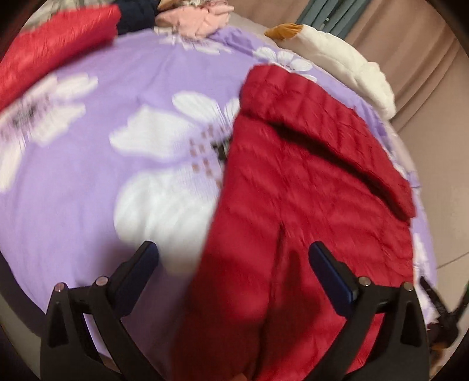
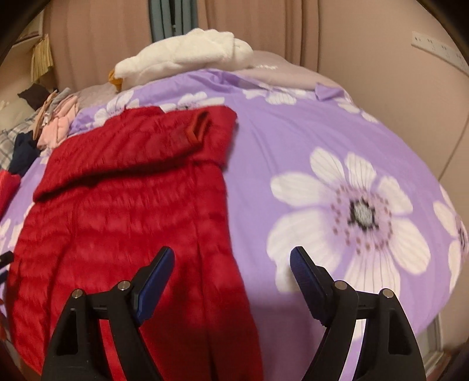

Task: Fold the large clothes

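Lying flat on the bed, the red jacket (image 2: 123, 211) has one sleeve (image 2: 140, 149) folded across its upper part, cuff toward the middle of the bed. Its quilted body runs down to the near edge of the bed, where both grippers hang above it. The left gripper (image 1: 234, 260) has its jaws wide apart, nothing between the pads; the jacket's hem side lies under it. The right gripper (image 2: 231, 260) is also spread, empty, over the jacket's right edge and the bare cover beside it.

The cover (image 2: 293, 132) is lilac with big white flowers and spans the whole bed. At the far edge sits a white plush toy (image 2: 187, 55) with an orange part at one end. Toward the far left corner lies a pile of pink clothes (image 1: 193, 17), dark blue cloth (image 1: 134, 14) next to it, and a second red garment (image 1: 55, 49) along the left edge, well apart from the jacket. Beige curtains (image 2: 96, 38) hang behind the bed.
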{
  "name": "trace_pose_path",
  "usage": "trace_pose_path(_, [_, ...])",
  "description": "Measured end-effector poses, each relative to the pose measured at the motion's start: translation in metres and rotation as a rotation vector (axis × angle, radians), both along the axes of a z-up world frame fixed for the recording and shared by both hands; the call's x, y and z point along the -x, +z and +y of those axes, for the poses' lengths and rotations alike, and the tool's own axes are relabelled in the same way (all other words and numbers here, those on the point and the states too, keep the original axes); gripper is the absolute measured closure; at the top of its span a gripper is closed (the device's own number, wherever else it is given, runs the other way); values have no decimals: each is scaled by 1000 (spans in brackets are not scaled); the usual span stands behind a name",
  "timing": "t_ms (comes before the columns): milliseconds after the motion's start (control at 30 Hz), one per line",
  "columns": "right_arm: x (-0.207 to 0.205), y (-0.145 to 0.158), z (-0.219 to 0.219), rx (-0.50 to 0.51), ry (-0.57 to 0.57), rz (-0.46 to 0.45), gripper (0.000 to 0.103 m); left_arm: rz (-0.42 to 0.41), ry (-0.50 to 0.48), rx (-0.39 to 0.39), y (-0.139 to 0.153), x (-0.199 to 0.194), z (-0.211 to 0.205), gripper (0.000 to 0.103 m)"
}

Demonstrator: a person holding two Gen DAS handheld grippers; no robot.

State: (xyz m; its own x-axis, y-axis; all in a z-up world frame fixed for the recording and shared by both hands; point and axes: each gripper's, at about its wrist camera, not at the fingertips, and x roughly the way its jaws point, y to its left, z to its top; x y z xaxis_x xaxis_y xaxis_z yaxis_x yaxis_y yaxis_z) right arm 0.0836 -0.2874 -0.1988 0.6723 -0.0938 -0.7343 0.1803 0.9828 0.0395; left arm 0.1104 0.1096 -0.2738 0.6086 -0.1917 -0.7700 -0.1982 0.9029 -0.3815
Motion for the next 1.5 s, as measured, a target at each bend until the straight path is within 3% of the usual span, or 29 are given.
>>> trace_pose_path(200, [27, -19, -8, -38, -29, 28, 22, -16, -39, -55, -1, 17, -15, 0])
trace_pose_path(333, [39, -25, -11, -72, -40, 29, 22, -22, -62, -1, -4, 24, -19, 0])
trace_pose_path(600, [56, -32, -5, -137, -30, 17, 22, -41, -140, -25, -8, 42, -33, 3])
trace_pose_path(800, [68, -34, 11, -202, 43, 23, 26, -30, -149, -29, -9, 56, -30, 23])
trace_pose_path(833, [70, -35, 14, -209, 44, 23, 30, -31, -156, -36, -9, 58, -31, 25])
trace_pose_path(900, [72, -35, 18, -198, 44, 13, 56, -31, -147, -53, -9, 60, -31, 34])
trace_pose_path(967, [73, -33, 19, -189, 39, -1, 68, -23, -126, -59, -8, 61, -29, 51])
trace_pose_path(1033, [74, -33, 18, -197, 39, -12, 75, -15, -103, -70, -7, 62, -29, 61])
trace_pose_path(1067, [73, -31, 16, -201, 37, -15, 76, -21, -108, -50, -6, 63, -28, 73])
trace_pose_path(1133, [74, -29, 16, -204, 34, -29, 79, -21, -121, 11, -4, 65, -27, 81])
trace_pose_path(1333, [78, -9, 6, -270, 29, -99, 84, -26, -150, 53, 7, 62, -29, 87])
trace_pose_path(1500, [73, 11, 6, -293, 42, -152, 85, -100, -143, 137, 32, 60, -21, 88])
